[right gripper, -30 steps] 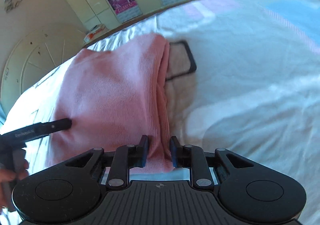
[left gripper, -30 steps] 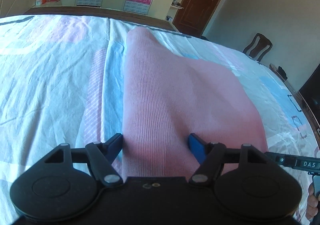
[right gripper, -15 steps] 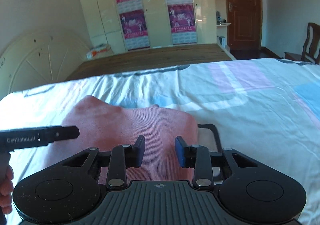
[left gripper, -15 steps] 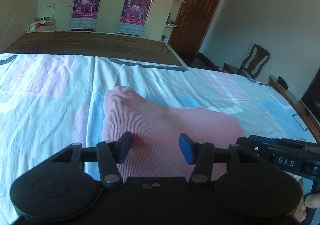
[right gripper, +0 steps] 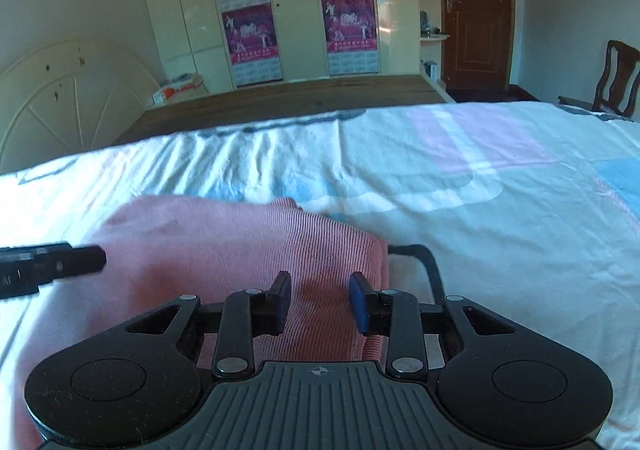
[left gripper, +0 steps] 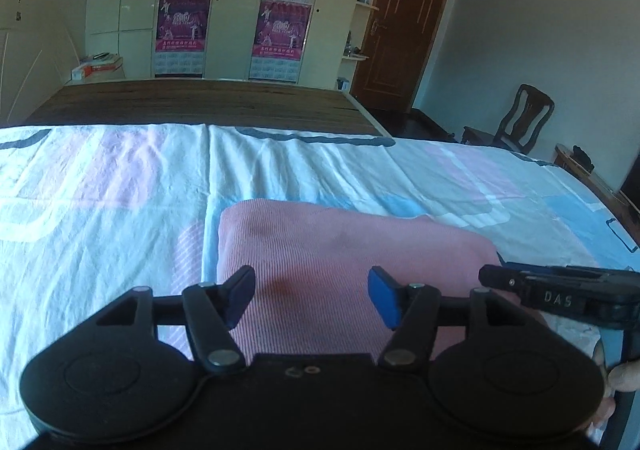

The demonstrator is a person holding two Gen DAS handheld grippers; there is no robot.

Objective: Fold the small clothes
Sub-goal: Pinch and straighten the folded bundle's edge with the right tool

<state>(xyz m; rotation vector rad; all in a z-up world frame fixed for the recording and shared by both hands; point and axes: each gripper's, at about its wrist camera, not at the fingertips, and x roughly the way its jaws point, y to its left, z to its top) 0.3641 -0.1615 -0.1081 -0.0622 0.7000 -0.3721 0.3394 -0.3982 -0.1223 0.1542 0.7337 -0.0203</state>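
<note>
Pink ribbed garment [left gripper: 336,258] lies folded on the bed sheet [left gripper: 100,202] as the left tongs [left gripper: 312,296] and right tongs [right gripper: 318,300] hover above it, jaws apart, gripping nothing; a fold looks complete, next comes another edge grasp.

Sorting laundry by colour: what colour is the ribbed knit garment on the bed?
Pink: the ribbed knit garment shows best in the left wrist view.

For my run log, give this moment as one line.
left gripper open | right gripper open | pink cloth lying on bed
</note>
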